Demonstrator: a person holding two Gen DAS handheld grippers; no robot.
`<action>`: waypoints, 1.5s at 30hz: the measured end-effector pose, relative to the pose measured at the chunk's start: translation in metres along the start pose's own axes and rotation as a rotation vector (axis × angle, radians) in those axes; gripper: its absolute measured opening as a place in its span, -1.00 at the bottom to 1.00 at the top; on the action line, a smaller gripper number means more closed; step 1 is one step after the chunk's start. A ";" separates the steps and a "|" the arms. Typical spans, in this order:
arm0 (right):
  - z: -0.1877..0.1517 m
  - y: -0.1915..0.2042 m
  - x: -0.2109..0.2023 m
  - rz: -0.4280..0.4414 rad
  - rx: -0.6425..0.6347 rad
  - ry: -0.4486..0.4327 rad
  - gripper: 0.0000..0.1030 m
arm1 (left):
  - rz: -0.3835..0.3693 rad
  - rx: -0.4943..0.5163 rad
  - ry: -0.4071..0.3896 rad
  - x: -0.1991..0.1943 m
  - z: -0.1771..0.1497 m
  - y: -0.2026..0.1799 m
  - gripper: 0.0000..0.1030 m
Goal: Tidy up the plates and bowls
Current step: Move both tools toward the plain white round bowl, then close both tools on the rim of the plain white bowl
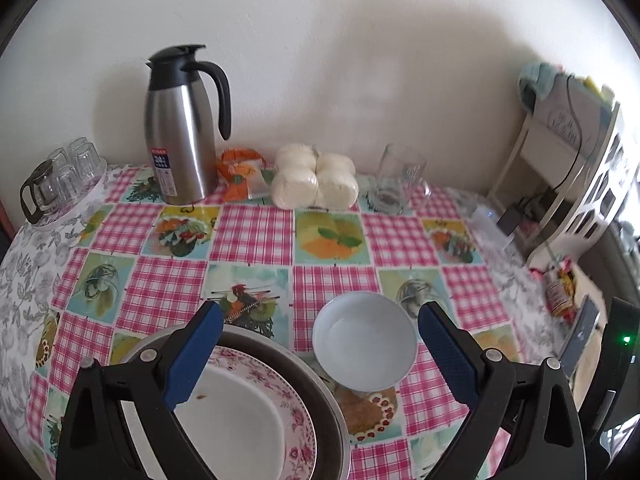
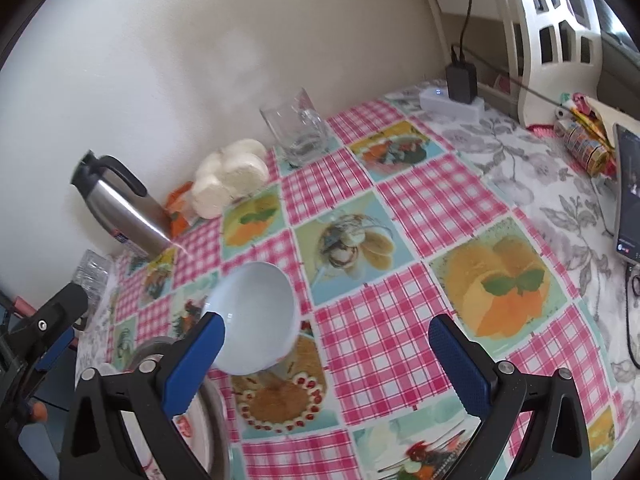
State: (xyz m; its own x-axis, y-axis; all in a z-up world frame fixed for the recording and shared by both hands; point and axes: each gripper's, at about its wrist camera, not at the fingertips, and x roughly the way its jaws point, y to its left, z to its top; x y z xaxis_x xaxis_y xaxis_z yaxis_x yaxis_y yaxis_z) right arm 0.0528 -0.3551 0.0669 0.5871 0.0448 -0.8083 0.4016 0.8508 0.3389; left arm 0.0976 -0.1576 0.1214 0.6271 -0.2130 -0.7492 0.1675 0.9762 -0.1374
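A plain white bowl (image 1: pixel 365 342) stands upright on the checked tablecloth, between the tips of my left gripper (image 1: pixel 320 322), which is open and hovers just above it without touching. Left of the bowl lies a white plate with a pink floral rim (image 1: pixel 256 412), stacked inside a larger metal-rimmed dish (image 1: pixel 320 384). In the right wrist view the same bowl (image 2: pixel 256 320) sits just beyond the left fingertip of my right gripper (image 2: pixel 326 336), which is open and holds nothing. The plate (image 2: pixel 200 432) shows only as an edge behind that finger.
Along the back wall stand a steel thermos jug (image 1: pixel 180 128), a bag of white buns (image 1: pixel 316 178) and a glass mug (image 1: pixel 398 180). Upturned glasses on a tray (image 1: pixel 64 180) sit at far left. A phone (image 2: pixel 628 196), snack tube (image 2: pixel 584 148) and charger (image 2: pixel 462 80) lie right.
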 end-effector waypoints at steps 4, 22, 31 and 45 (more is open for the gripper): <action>0.000 -0.007 0.019 0.016 0.027 0.044 1.00 | 0.025 0.039 0.034 0.017 0.000 -0.009 0.90; -0.001 -0.005 0.070 0.073 0.044 0.136 0.67 | 0.015 0.105 0.160 0.084 -0.009 -0.036 0.40; -0.007 0.003 0.086 0.103 0.040 0.174 0.32 | 0.029 0.086 0.187 0.102 -0.013 -0.030 0.39; -0.014 0.003 0.099 0.166 0.082 0.216 -0.59 | 0.042 0.086 0.222 0.116 -0.018 -0.026 0.08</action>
State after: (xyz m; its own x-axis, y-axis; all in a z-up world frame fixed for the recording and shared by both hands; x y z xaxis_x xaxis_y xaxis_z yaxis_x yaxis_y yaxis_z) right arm 0.1025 -0.3406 -0.0182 0.4896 0.2984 -0.8193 0.3729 0.7777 0.5061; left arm 0.1523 -0.2070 0.0267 0.4539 -0.1486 -0.8786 0.2151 0.9751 -0.0539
